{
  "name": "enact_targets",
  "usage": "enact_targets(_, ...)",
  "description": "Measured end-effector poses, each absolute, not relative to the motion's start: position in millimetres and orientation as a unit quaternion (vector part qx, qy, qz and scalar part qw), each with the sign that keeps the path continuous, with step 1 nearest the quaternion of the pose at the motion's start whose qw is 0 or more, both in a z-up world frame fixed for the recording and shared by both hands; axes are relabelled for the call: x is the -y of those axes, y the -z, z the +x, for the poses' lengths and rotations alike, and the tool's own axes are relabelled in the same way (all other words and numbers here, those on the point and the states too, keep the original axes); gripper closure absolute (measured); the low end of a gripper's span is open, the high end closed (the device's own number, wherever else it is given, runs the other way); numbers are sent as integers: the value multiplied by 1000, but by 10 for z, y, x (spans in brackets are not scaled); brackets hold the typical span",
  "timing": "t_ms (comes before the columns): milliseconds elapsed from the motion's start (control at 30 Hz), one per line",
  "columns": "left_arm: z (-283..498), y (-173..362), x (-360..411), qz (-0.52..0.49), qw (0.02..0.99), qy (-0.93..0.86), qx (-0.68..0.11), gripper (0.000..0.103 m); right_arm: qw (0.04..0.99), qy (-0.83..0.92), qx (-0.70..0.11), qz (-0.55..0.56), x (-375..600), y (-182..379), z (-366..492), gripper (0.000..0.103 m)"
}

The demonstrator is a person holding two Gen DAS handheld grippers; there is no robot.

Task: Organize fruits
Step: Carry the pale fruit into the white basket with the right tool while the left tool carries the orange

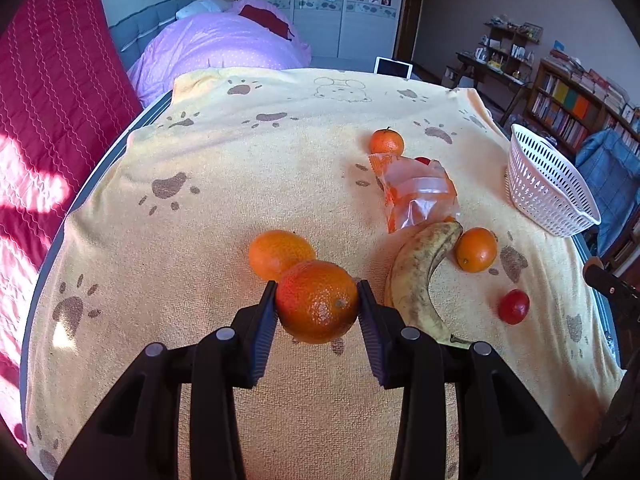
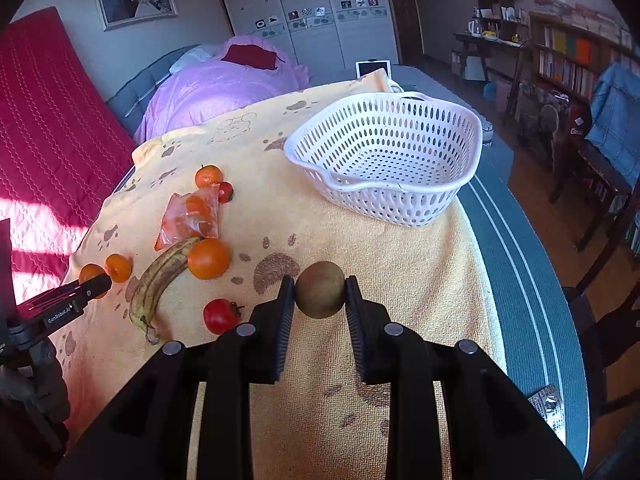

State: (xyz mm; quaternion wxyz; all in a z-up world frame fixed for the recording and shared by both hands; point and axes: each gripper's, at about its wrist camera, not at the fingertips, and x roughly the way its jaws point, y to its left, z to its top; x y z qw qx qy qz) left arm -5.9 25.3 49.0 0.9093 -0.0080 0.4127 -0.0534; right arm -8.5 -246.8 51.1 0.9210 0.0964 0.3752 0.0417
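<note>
My left gripper (image 1: 317, 294) is shut on an orange (image 1: 317, 302) just above the yellow paw-print towel (image 1: 240, 168); a second orange (image 1: 278, 252) lies right behind it. My right gripper (image 2: 320, 292) is shut on a brown round fruit (image 2: 320, 290), held above the towel in front of the white basket (image 2: 432, 200), which holds nothing. On the towel lie a spotted banana (image 1: 416, 276), another orange (image 1: 476, 250), a red tomato (image 1: 514, 307), a small tangerine (image 1: 386, 142) and an orange plastic bag (image 1: 416, 192).
The towel covers a table whose grey edge (image 2: 520, 264) shows on the right. A bed with a purple quilt (image 1: 216, 44) stands behind, a red cover (image 1: 52, 92) at left, bookshelves (image 1: 572, 108) and chairs at right.
</note>
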Motion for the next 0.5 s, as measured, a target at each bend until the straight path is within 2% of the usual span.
enact_targets(500,-69,-575,-95,-2,912,61,-405,63,940,17,-317,122,2941,-822,298,77)
